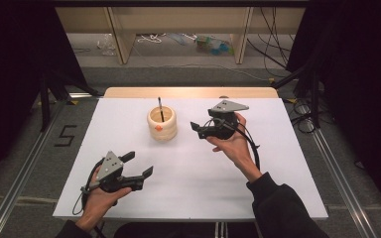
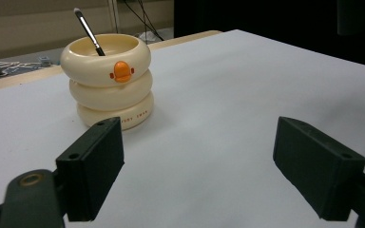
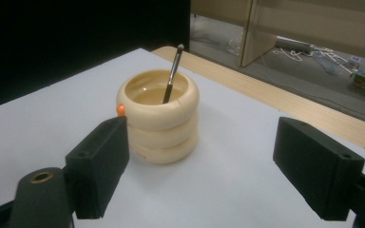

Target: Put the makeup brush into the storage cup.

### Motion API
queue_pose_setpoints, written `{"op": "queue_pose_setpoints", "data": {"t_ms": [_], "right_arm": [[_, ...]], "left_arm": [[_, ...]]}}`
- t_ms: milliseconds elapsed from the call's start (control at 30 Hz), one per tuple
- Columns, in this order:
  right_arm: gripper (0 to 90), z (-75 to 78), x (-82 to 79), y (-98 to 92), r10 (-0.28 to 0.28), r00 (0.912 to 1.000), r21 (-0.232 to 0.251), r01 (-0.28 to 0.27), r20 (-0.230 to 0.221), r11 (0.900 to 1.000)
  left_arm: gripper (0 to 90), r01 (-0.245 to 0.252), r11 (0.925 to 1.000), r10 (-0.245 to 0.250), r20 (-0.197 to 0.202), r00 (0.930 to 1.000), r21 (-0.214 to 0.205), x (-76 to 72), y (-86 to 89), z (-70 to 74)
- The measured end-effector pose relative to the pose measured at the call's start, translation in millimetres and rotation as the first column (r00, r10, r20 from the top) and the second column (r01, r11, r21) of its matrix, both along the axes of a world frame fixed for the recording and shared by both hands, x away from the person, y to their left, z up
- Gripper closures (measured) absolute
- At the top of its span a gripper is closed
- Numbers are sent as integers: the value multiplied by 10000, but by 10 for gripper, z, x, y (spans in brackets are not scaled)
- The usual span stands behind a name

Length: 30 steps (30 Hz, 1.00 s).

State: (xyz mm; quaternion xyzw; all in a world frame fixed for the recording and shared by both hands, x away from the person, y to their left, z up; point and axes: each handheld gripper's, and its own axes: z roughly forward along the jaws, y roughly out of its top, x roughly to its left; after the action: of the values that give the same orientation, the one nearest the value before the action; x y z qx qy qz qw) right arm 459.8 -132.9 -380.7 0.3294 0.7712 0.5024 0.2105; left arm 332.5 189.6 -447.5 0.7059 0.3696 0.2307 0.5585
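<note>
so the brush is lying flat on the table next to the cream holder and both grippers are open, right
Not quite. The brush is not lying on the table; it stands leaning inside the cream holder, as the right gripper view shows. The rest holds: the left gripper and right gripper are both open.

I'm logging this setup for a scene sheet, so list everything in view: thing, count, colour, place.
Holder: one, cream, three stacked rings with an orange beak, far middle of the table.
Brush: one, dark, standing tilted inside the holder.
Table: one, white top, wooden far edge.
Shelving: pale wood, on the floor beyond the table, cables and clutter under it.
Left gripper: one, black, near left, fingers open, empty.
Right gripper: one, black, right of the holder, pointing at it, fingers open, empty.
</note>
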Motion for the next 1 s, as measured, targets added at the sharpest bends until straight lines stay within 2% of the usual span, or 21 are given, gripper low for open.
{"op": "queue_pose_setpoints", "data": {"t_ms": [100, 167, 333, 367, 433, 600, 633, 800, 1000], "right_arm": [[203, -10, -46, -33, 67, 9999, -38, -67, -120, 10000], [187, -13, -78, -59, 144, 9997, -191, -148, -199, 9997], [167, -24, -146, -148, 126, 9997, -129, -129, -189, 9998], [167, -24, -158, -167, 104, 9998, -179, -108, -196, 9998], [167, -33, -178, -200, 99, 9998, -18, -100, -197, 9999], [168, -63, -225, -277, 123, 9998, 139, -121, -143, 9998], [168, -69, -237, -293, 145, 9998, 201, -141, -163, 9997], [166, -83, -309, -353, 172, 9998, 371, -168, -105, 9992], [163, -126, -398, -410, 231, 9997, 320, -228, -96, 9992]], "left_arm": [[173, -95, 9998, 94, -45, 9999, -155, -1, -3, -1], [173, -60, 9999, 60, -36, 10000, -104, 0, 2, 1], [173, -80, 9996, 81, 9, 10000, -279, 2, -8, -1], [173, -71, 10000, 71, -30, 10000, -65, -2, 6, 5], [173, -43, 10000, 43, -14, 10000, 27, 2, 16, 7], [173, -39, 10000, 39, 1, 10000, 51, 0, 18, 9], [173, 90, 9986, -89, -25, 10000, 521, 1, 52, 18], [173, 52, 9991, -48, -106, 9999, 424, 1, 56, 18], [173, 62, 9986, -60, -33, 10000, 516, 7, 63, 21]]}}
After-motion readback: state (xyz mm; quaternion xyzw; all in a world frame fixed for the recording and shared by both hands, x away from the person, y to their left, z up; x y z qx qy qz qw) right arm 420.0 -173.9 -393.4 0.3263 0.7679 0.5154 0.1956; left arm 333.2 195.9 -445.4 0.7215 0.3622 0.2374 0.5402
